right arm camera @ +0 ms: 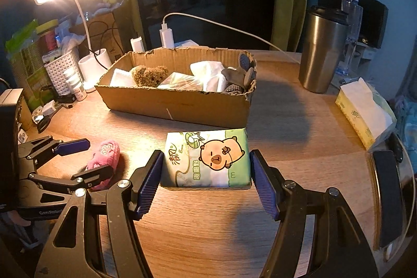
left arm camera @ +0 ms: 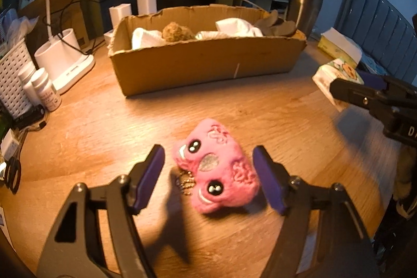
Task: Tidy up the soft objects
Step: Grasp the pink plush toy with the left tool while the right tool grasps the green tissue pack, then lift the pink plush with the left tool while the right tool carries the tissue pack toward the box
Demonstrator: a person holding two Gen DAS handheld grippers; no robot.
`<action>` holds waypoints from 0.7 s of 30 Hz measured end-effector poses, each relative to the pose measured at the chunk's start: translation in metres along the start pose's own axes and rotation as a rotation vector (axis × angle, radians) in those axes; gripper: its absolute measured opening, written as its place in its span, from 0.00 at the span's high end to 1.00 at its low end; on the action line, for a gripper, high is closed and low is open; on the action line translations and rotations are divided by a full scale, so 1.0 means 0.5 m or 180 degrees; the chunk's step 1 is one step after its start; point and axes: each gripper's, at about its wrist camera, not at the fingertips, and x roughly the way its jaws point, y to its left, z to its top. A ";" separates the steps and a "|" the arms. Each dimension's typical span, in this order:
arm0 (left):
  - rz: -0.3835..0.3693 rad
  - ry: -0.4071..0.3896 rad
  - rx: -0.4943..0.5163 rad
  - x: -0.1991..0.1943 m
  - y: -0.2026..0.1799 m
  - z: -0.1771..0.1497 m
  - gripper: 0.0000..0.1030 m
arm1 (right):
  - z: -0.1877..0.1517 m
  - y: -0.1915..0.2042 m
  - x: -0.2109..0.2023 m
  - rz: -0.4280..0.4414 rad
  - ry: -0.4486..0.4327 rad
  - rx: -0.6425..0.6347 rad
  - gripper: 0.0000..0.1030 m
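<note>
A pink plush toy (left arm camera: 217,168) with black eyes and a small gold chain lies on the wooden table between the open fingers of my left gripper (left arm camera: 208,179); it also shows in the right wrist view (right arm camera: 104,156). A green tissue pack (right arm camera: 208,158) with a cartoon capybara lies flat between the open fingers of my right gripper (right arm camera: 207,181), close to both pads; it also shows in the left wrist view (left arm camera: 336,74). Behind stands an open cardboard box (left arm camera: 203,61) (right arm camera: 177,100) that holds white tissue packs, a brown plush and grey socks.
A steel tumbler (right arm camera: 322,51) and a yellow tissue box (right arm camera: 365,111) stand at the right. A white lamp base (left arm camera: 65,61), small white bottles (left arm camera: 47,90) and a white basket (left arm camera: 10,74) crowd the left. Chargers and cables sit behind the box. A phone (right arm camera: 388,197) lies at the right edge.
</note>
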 end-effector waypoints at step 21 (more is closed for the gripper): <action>-0.0106 -0.0259 0.0071 -0.048 -0.026 0.017 0.58 | 0.009 -0.008 -0.031 0.0020 -0.0139 0.0015 0.32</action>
